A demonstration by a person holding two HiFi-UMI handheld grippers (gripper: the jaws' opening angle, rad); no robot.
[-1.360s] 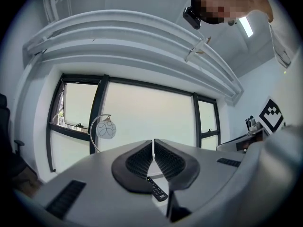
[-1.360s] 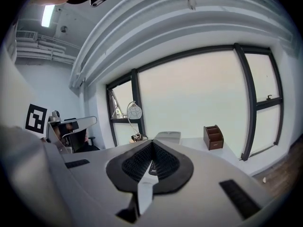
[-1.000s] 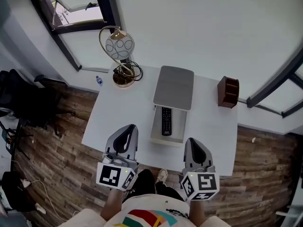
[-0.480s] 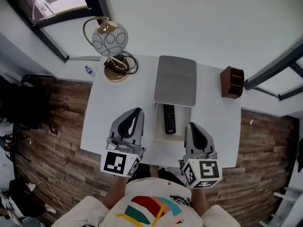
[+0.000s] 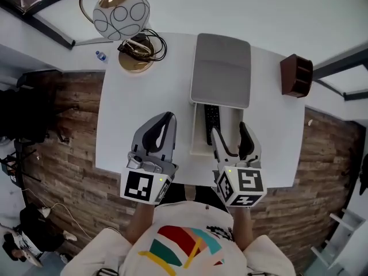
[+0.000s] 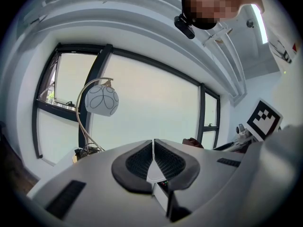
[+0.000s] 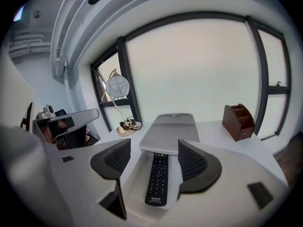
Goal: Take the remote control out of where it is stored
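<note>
White worktop (image 5: pixel 132 108) stands on wood floor (image 5: pixel 63 125), windows (image 7: pixel 199 65) behind. Left hand-held gripper (image 5: pixel 168 119) is closed, empty; right hand-held gripper (image 5: pixel 229 131) has just opened wide, empty, above the remote (image 5: pixel 212 118).

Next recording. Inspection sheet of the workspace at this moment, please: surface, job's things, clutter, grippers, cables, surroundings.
Surface: white table, rectangular.
Job's things: black remote lies in the open tray of a grey box.
Clutter: globe lamp, brown organiser.
Grippers: left gripper shut, empty; right gripper open, fingers just opened, remote in line between them, not gripped.
Cables: coil at the lamp's base.
Surroundings: wooden floor, windows.
</note>
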